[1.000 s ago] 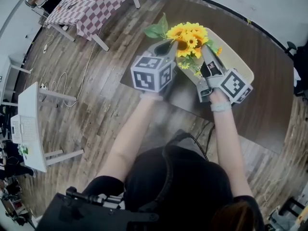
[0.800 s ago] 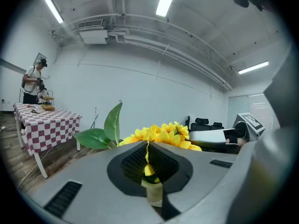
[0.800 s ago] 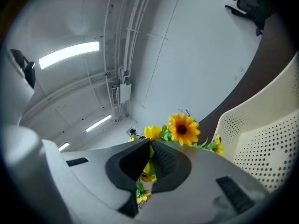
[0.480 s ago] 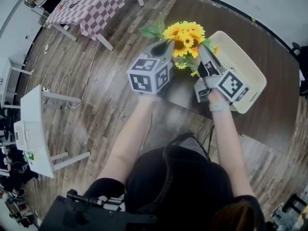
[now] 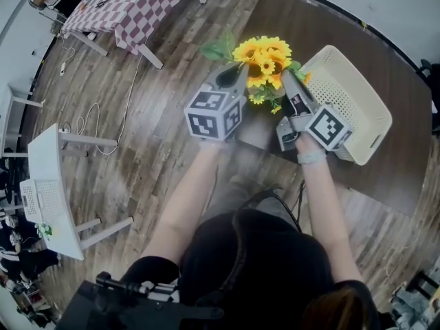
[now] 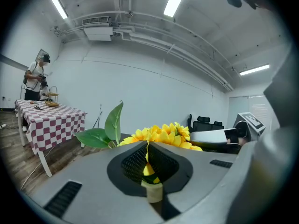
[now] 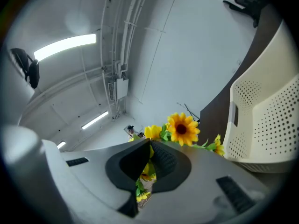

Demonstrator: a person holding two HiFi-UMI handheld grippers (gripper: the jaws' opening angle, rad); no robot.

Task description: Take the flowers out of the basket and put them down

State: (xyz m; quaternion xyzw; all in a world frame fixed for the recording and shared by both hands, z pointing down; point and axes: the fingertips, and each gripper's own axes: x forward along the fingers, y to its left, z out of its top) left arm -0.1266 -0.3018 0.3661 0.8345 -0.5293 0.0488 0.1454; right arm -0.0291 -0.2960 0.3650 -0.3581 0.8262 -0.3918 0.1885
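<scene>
A bunch of yellow artificial sunflowers (image 5: 265, 52) with green leaves (image 5: 218, 47) hangs in the air between my two grippers, to the left of the cream perforated basket (image 5: 357, 95). My left gripper (image 5: 239, 71) is shut on the bunch from the left, and its view shows petals pinched between the pads (image 6: 147, 146) with the blooms (image 6: 161, 135) just beyond. From the right, my right gripper (image 5: 287, 78) is shut on it too. In the right gripper view the jaws (image 7: 149, 146) pinch stem and petals, a sunflower (image 7: 182, 129) stands above them, and the basket (image 7: 266, 120) is at the right.
The basket lies on a dark round table (image 5: 385, 163) over a wood floor. A red-checked table (image 5: 130, 5) stands at the far left, a white stand (image 5: 48, 177) nearer left, with cables on the floor. A person (image 6: 35, 80) stands by the checked table.
Both grippers have carried the flowers left, away from the basket and a little lower. The bunch was over the basket's left end; now it is clear of it.
</scene>
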